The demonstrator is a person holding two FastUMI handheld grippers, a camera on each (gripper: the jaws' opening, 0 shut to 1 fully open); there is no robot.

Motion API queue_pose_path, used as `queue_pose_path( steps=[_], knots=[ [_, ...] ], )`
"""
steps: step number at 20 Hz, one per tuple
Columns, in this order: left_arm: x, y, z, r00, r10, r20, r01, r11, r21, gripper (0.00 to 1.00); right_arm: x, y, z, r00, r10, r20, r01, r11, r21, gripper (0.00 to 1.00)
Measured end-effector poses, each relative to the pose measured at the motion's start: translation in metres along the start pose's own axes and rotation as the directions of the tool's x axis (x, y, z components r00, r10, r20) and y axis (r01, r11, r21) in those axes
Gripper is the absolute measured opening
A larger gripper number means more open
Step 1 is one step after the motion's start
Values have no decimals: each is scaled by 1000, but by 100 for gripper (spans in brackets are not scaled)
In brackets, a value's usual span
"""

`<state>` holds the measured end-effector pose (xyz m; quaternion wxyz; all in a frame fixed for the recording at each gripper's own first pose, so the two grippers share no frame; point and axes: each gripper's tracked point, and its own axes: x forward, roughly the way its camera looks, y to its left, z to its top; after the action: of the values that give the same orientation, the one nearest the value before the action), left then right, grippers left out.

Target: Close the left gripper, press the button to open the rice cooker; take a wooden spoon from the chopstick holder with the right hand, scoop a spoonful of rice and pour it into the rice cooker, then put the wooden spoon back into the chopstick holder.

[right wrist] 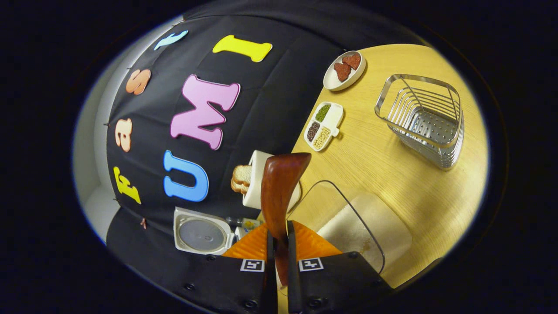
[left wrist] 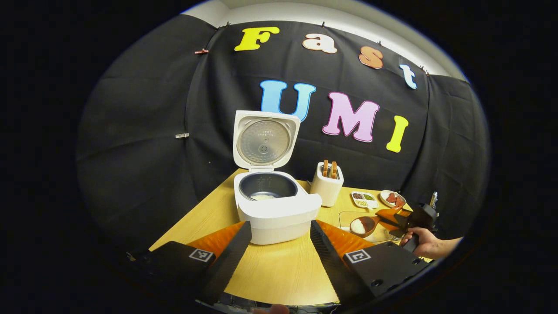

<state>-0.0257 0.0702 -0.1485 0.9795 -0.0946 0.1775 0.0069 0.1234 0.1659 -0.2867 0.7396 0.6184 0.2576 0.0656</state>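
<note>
Loaded spoon heading to open cooker
Right gripper fingers pinch wooden spoon, rice-filled; rice cooker lies at 9 o'clock. Left gripper fingers spread.

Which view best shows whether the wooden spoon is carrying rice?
The left gripper view: the wooden spoon faces the camera with white rice in its bowl, held by the right gripper. The right gripper view gives the spoon's back between its fingers.

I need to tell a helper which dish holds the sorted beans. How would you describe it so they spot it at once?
Start at the open white rice cooker; right of it stands the toaster. Just past that lies the small white divided dish. Unlike the neighbouring round plate of red hearts, it has separate compartments.
</note>
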Motion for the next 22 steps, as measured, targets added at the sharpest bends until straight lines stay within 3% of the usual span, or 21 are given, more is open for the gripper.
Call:
queue_pose_path(
  steps=[3,7,11,15,22],
  knots=[
    [0,-4,-2,1000,-5,-2,5,1000,-23,94,-8,11,16,999,30,36,-32,999,43,14],
    [-2,-10,-2,1000,-16,12,16,1000,-18,94,-6,20,32,998,49,44,-56,980,193,14],
    [-4,-8,-1,1000,-14,21,15,999,-35,94,-8,25,31,999,30,34,-35,989,144,14],
    [-5,-1,-6,1000,-13,19,13,999,-31,94,-10,62,27,997,71,30,-76,975,207,13],
    [5,7,-16,1000,-8,8,8,998,-58,94,12,158,-8,992,128,-15,-124,981,147,13]
  ],
)
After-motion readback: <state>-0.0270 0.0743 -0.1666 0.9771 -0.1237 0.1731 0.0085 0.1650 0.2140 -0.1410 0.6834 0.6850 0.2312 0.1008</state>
